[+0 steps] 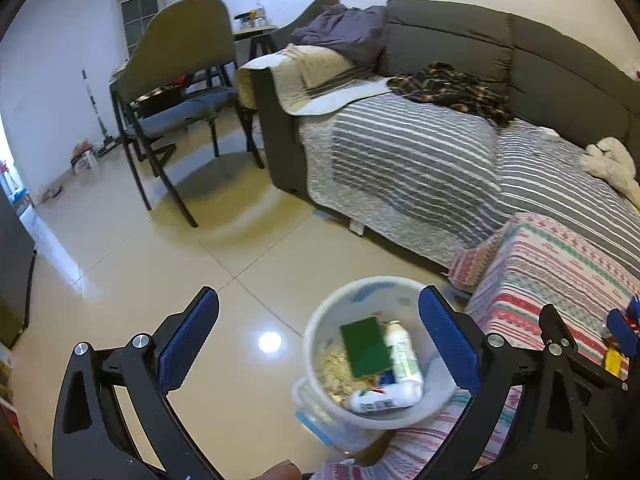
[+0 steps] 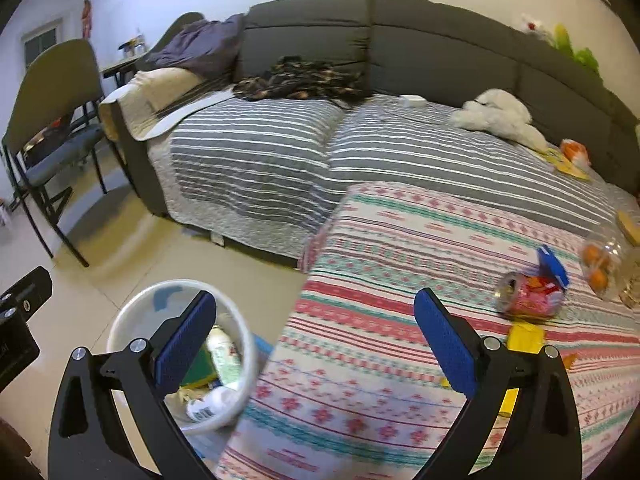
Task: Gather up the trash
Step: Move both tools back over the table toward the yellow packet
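Note:
A white trash bucket [image 1: 320, 328] stands on the floor beside the patterned bed cover; it holds a green sponge [image 1: 366, 346], white bottles [image 1: 404, 356] and scraps. It also shows in the right wrist view [image 2: 132, 304]. My left gripper [image 1: 320, 340] is open and empty above the bucket. My right gripper [image 2: 316, 344] is open and empty over the bed's edge. On the cover to its right lie a crushed red can [image 2: 528, 296], a blue wrapper [image 2: 554, 264] and a yellow packet [image 2: 526, 338].
A bag of oranges [image 2: 598, 270] lies at the bed's right edge. A grey sofa with striped covers [image 2: 280, 152], a white plush toy [image 2: 496, 114] and dark clothes [image 2: 300, 78] are behind. A chair [image 1: 176, 92] stands on the tiled floor at left.

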The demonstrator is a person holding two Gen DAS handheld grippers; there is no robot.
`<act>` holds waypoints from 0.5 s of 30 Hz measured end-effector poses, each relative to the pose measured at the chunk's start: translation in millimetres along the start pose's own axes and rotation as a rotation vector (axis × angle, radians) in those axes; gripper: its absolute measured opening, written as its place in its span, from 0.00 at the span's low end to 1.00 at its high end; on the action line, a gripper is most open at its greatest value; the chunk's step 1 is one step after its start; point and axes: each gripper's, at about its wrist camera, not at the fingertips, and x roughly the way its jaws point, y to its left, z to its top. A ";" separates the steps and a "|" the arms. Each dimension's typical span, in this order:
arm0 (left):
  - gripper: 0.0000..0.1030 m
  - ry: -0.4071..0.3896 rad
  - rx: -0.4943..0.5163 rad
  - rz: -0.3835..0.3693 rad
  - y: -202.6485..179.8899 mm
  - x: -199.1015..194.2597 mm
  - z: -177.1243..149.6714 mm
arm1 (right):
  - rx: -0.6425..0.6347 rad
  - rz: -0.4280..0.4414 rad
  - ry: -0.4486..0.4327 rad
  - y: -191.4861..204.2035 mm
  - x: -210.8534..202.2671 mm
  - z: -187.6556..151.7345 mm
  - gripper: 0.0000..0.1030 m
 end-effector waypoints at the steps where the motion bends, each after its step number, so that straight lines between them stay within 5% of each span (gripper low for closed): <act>1: 0.93 -0.012 0.012 -0.003 -7.5 -3.3 -1.0 | 0.006 -0.011 -0.005 -7.3 -2.4 -0.7 0.94; 15: 0.93 -0.004 0.137 -0.110 -95.0 -24.2 -15.8 | 0.083 -0.144 -0.041 -97.6 -28.8 -3.0 0.94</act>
